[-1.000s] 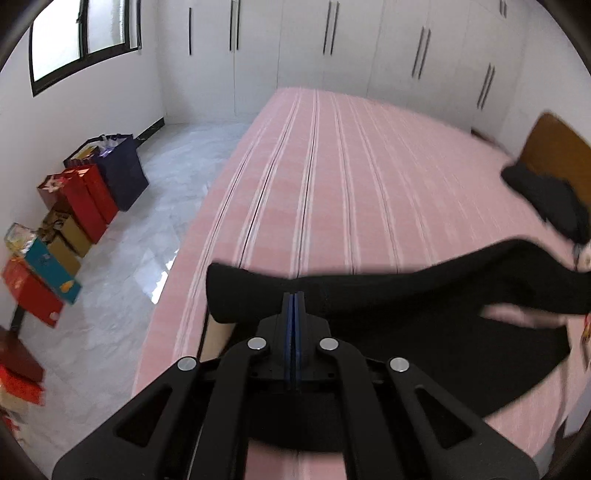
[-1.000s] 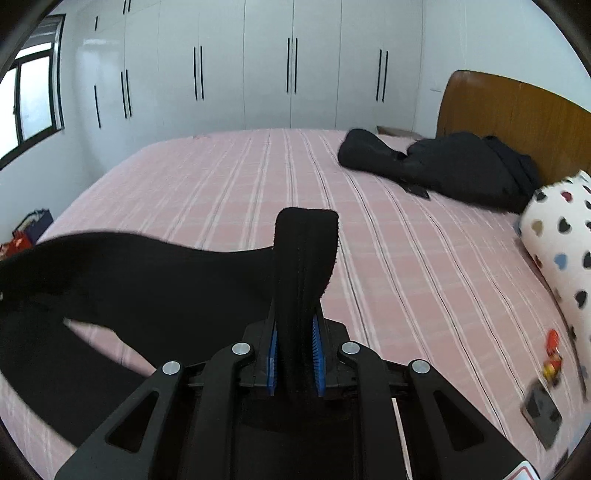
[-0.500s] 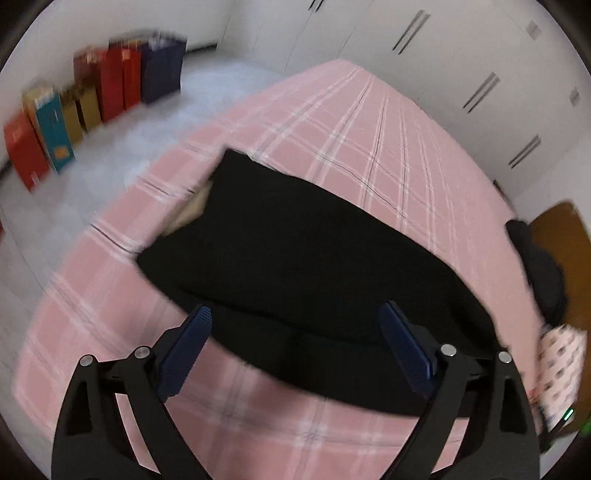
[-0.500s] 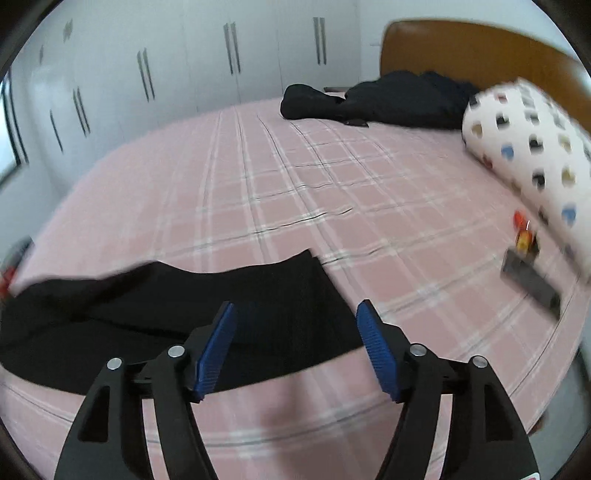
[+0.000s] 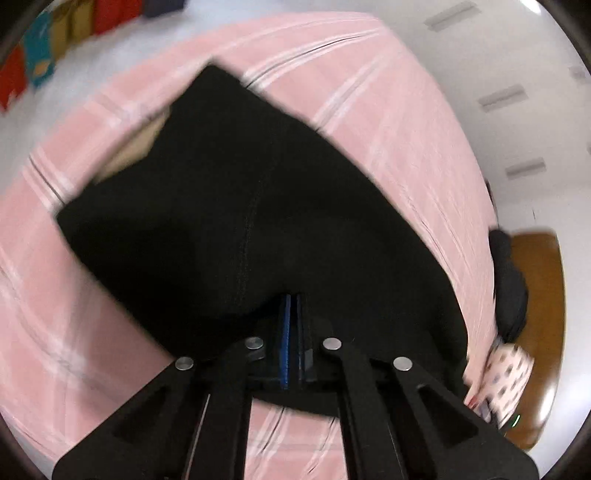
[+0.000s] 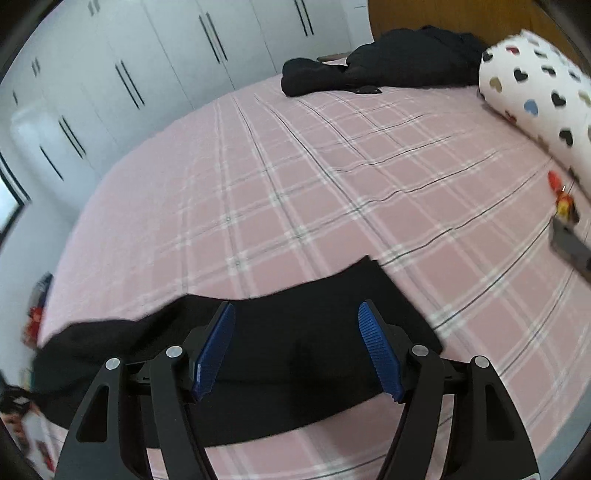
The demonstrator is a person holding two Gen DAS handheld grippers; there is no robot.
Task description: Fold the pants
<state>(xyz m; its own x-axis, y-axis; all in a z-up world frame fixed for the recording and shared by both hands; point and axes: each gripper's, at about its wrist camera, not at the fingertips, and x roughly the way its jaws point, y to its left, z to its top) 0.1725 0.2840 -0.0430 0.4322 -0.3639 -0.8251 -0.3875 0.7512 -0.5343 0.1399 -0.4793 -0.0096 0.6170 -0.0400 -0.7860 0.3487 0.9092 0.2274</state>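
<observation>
Pink plaid bedding (image 6: 295, 184) covers the bed, with white wardrobe doors (image 6: 155, 70) behind it toward 11 o'clock in the right wrist view. Black pants (image 5: 258, 221) lie folded on the near part of the bed, filling the middle of the blurred left wrist view; in the right wrist view the pants (image 6: 295, 350) stretch from 6 toward 9 o'clock.

At 6 o'clock in its own view, the left gripper (image 5: 290, 325) has its blue pads pressed together at the near edge of the pants; the black cloth bunches around the tips, but whether any cloth is pinched between them cannot be told. The right gripper (image 6: 295, 350) hangs over the pants with its blue pads (image 6: 380, 354) spread wide apart, holding nothing.

A dark garment (image 6: 369, 62) lies at 1 o'clock by the wooden headboard (image 6: 424, 14). A heart-print pillow (image 6: 535, 96) sits at 2 o'clock. Coloured bags (image 5: 40, 62) line the floor at 10 o'clock in the left view.
</observation>
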